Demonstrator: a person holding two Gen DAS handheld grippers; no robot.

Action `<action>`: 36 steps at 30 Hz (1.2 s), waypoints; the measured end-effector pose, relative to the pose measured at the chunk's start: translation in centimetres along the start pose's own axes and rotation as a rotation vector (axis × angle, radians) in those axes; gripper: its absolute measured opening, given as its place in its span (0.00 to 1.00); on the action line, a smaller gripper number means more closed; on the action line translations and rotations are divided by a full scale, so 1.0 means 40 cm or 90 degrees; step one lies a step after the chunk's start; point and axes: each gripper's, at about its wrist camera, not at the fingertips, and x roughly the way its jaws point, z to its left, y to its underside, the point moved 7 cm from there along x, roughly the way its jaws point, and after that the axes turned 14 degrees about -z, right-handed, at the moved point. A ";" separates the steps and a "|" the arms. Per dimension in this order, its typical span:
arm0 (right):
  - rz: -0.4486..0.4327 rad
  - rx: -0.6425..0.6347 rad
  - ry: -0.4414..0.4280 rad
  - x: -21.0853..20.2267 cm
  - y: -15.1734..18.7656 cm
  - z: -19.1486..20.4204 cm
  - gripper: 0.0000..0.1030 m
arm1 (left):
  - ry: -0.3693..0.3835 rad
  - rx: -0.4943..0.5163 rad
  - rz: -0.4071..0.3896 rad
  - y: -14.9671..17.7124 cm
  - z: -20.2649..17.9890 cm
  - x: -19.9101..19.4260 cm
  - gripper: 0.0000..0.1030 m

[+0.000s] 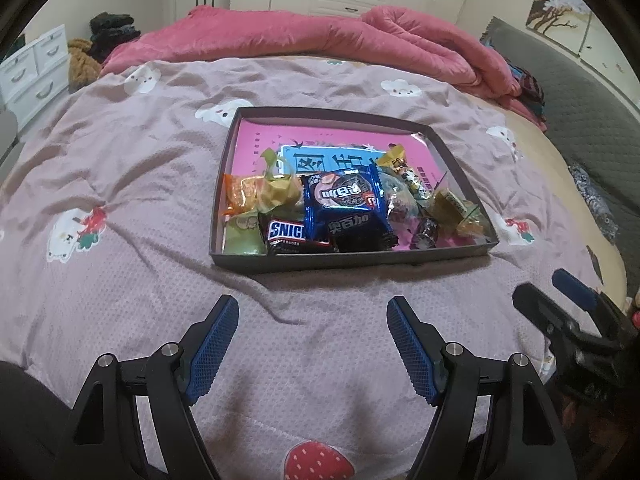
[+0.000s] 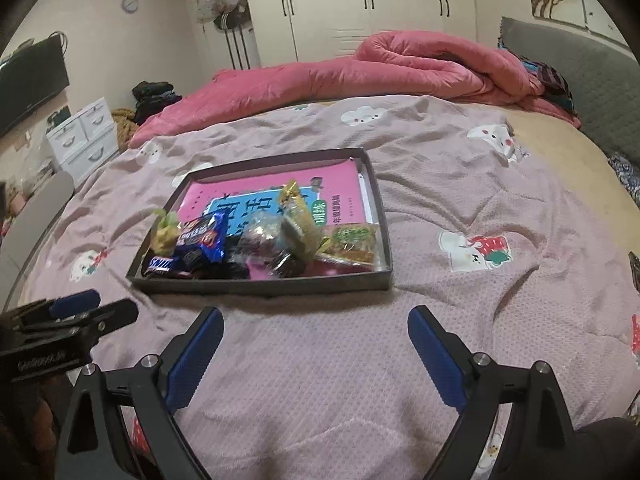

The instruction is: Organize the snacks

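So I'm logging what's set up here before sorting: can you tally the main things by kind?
Grippers: 2, left gripper and right gripper, both open and empty
Trays: 1, dark tray
Pink books in the tray: 1, pink book
Snickers bars: 1, Snickers bar
Total: 5

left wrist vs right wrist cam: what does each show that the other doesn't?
Left wrist only: the orange snack packet and pale green packet at the tray's left end.

Right wrist only: a wall clock and a dark TV screen on the left wall.

Both: the dark tray of snacks on the bedspread, the Snickers bar, the blue cookie pack, the pink quilt, and the left gripper and right gripper, both open and empty.
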 end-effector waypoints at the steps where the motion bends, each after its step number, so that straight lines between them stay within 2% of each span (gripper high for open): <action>1: 0.000 -0.002 -0.001 -0.002 0.001 0.003 0.91 | -0.001 -0.002 0.000 0.001 0.002 -0.001 0.76; 23: 0.006 0.000 -0.005 -0.003 0.010 0.008 0.91 | -0.001 -0.002 -0.007 -0.004 0.006 -0.009 0.76; 36: -0.015 -0.002 -0.022 -0.017 -0.004 0.017 0.91 | -0.023 0.001 -0.013 -0.009 0.015 -0.020 0.76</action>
